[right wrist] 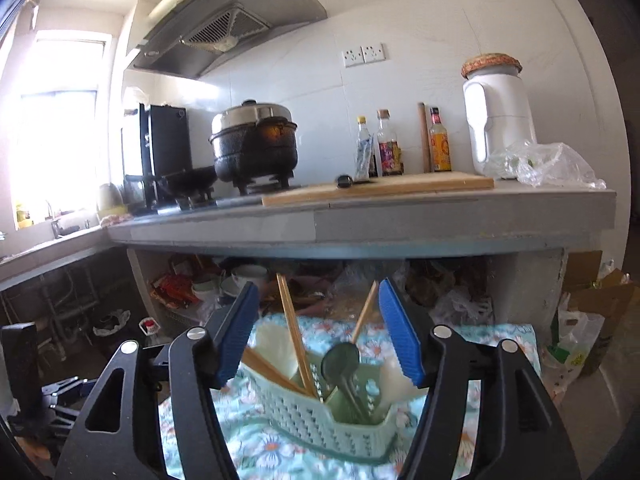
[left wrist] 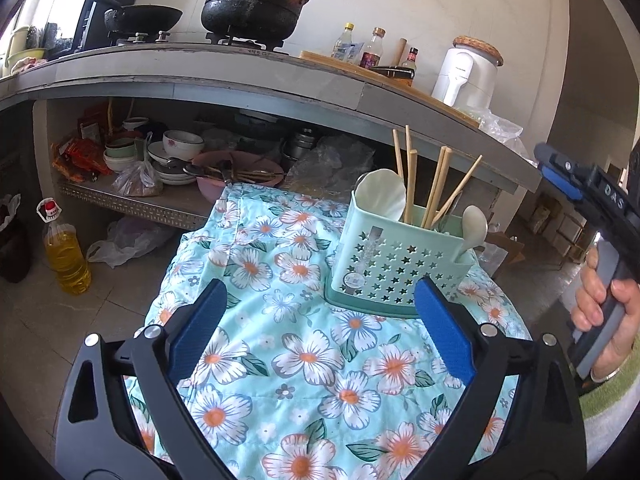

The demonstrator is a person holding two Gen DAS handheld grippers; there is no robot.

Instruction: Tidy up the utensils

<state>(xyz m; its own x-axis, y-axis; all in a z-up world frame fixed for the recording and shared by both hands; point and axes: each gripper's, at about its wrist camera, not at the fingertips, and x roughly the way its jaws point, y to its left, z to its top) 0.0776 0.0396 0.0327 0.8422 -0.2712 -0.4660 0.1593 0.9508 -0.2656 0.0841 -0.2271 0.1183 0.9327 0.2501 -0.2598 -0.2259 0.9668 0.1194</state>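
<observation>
Both claws gape, empty.
Left claw (left wrist: 320, 332) and right claw (right wrist: 320, 332) face the caddy (left wrist: 400, 256) ahead; utensils stand sorted inside.

We cannot see the lower ends of the chopsticks (left wrist: 436, 184) and spoons (left wrist: 380, 194); the basket (left wrist: 384, 264) wall hides them. In the right wrist view the basket (right wrist: 304, 412) and cloth (right wrist: 256, 452) are blurred, and its near corners sit behind the fingers (right wrist: 400, 332). The right gripper (left wrist: 560, 176) shows only partly at the left view's edge, its jaws cut off. Bottle (right wrist: 440, 144) labels are too small for us to read. The shelf's (left wrist: 132, 204) depths are dark and cluttered.
</observation>
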